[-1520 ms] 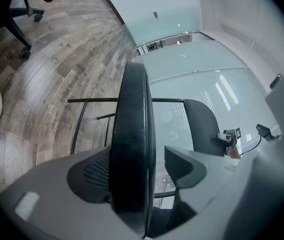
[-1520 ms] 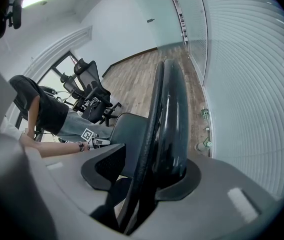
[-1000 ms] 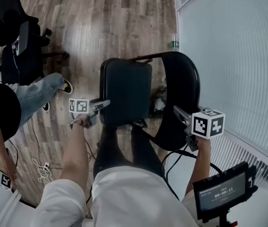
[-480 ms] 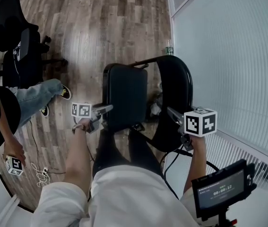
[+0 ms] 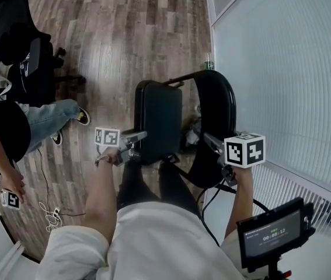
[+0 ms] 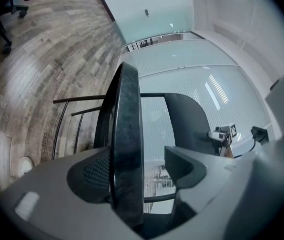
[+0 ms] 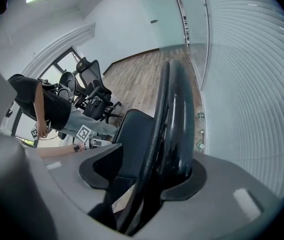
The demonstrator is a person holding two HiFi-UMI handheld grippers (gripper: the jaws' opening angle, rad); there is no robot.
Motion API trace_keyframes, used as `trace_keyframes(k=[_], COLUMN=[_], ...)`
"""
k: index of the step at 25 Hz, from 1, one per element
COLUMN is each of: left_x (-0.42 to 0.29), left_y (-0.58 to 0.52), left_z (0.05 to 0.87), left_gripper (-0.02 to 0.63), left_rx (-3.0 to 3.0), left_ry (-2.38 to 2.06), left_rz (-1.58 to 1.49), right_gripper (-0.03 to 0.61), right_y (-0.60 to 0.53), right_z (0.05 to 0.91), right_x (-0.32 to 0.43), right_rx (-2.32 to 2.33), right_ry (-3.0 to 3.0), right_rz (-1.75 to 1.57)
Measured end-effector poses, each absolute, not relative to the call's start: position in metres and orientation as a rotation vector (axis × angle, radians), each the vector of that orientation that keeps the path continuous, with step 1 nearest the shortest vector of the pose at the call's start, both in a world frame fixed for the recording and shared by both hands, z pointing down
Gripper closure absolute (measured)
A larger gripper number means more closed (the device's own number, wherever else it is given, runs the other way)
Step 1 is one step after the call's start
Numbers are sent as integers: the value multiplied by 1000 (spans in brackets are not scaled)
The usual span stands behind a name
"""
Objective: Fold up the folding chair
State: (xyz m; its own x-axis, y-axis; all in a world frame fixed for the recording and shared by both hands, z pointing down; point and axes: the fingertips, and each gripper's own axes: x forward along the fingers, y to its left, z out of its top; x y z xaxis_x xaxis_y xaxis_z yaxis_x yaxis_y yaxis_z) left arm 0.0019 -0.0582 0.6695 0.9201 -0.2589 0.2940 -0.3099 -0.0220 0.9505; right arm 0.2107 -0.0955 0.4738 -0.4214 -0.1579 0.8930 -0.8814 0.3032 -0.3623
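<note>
Support surface: wood-plank floor point(image 5: 124, 28), with planks in mixed brown and grey tones.

- **Centre of the head view:** the folding chair point(image 5: 159, 121) stands on the floor.
- **10 o'clock:** black office chairs point(image 5: 31, 74) rest on their bases.
- **1 o'clock:** a small bottle point(image 5: 208, 63) stands upright, just beside the white wall point(image 5: 282, 69).
- **9 o'clock:** a seated person's black-and-yellow shoe point(image 5: 82, 117) touches the planks.
- **8 o'clock:** loose cables point(image 5: 51, 212) lie in a tangle on the planks.

The folding chair point(image 5: 183, 121) stands on the floor point(image 5: 124, 34), just beside the wall point(image 5: 282, 69) on its right. Its seat point(image 5: 158, 121) is left of the backrest point(image 5: 218, 115). Office chairs point(image 5: 19, 45) sit far off to the left.
</note>
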Motion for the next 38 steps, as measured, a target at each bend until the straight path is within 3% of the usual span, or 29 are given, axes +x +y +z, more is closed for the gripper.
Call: trace_keyframes(k=[24,38], left_x=[88,127], left_y=[-59,-65], left_z=[613,603], left_gripper=[328,330], left_rx=[1580,1560], left_ry=[-279,-252], left_rz=[-118,-113], right_gripper=[293,290], right_y=[-89,-95], right_z=[449,448], right_x=[208,199], right_rx=[944,958], right_ry=[-1786,-1752], right_rz=[1117,1088])
